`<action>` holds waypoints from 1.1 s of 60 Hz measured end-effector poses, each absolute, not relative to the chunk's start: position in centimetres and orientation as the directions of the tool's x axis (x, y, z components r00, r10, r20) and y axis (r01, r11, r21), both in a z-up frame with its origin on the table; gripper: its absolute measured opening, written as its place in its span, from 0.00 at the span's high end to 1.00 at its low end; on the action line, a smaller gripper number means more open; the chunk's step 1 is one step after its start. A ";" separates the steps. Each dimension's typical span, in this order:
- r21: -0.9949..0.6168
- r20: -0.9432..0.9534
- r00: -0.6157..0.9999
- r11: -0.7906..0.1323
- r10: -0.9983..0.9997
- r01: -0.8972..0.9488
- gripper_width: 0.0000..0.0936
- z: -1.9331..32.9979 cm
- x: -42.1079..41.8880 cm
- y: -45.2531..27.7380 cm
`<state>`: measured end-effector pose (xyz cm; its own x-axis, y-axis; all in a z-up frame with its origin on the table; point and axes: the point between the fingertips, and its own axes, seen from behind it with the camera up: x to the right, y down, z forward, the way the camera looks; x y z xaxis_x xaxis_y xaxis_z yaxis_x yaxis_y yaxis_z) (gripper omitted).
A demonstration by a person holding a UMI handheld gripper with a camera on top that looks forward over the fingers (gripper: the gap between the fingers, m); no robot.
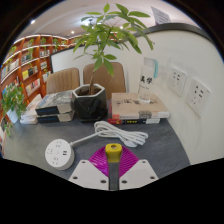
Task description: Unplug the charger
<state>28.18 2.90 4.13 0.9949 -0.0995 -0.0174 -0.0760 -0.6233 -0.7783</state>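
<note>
Charger (114,150), a small yellow-topped plug body, stands upright between the gripper's (113,170) fingers, over the magenta pads (106,160); its long axis runs vertically, top toward the camera's upper field; whether both fingers press on it I cannot tell, since the fingertips sit low and partly hidden. Taking the round white power strip (58,153) as landmark: the charger lies to its right and slightly nearer the camera, seemingly apart from it; a white cable (115,130) loops beyond and right of the strip, across the grey table (165,140); further beyond stands a potted plant (90,95), with a stack of boxes (135,108) to its right. By my judgement, the plug already looks clear of the strip.
</note>
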 end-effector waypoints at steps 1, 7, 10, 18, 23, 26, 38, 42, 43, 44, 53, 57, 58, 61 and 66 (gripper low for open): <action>-0.773 -0.021 0.995 -0.629 -0.099 -0.079 0.90 3.6 28.1 2.8; -0.727 -0.033 0.995 -0.681 -0.095 -0.089 0.89 0.8 27.6 1.8; -0.704 -0.045 0.994 -0.703 -0.101 -0.103 0.87 -0.5 27.1 1.1; -0.711 -0.008 0.991 -0.696 -0.134 -0.100 0.75 -0.2 28.1 1.3; -0.724 0.047 0.986 -0.685 -0.161 -0.078 0.55 0.7 29.3 1.3; -0.739 0.073 0.981 -0.670 -0.182 -0.069 0.38 1.9 29.8 1.2; -0.838 0.057 0.972 -0.541 -0.227 -0.078 0.17 11.7 27.1 -0.6; -0.875 0.030 0.975 -0.477 -0.218 -0.079 0.12 16.0 24.3 -1.6; -0.882 0.024 0.977 -0.465 -0.212 -0.080 0.12 17.1 23.5 -1.9; -0.889 0.015 0.978 -0.450 -0.206 -0.082 0.11 18.1 22.6 -2.2; -0.921 -0.029 0.993 -0.383 -0.116 -0.072 0.10 24.1 13.4 -5.1; -0.920 -0.028 0.996 -0.387 -0.088 -0.060 0.10 24.7 9.7 -6.4; -0.921 -0.027 0.997 -0.386 -0.079 -0.055 0.10 24.7 8.7 -6.6; -0.918 -0.021 0.999 -0.394 -0.046 -0.038 0.10 24.0 5.7 -7.8; -0.902 -0.035 0.999 -0.430 0.008 -0.028 0.09 22.5 1.4 -9.3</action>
<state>1.44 -9.25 22.54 0.9994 0.0079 -0.0350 -0.0282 -0.4301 -0.9024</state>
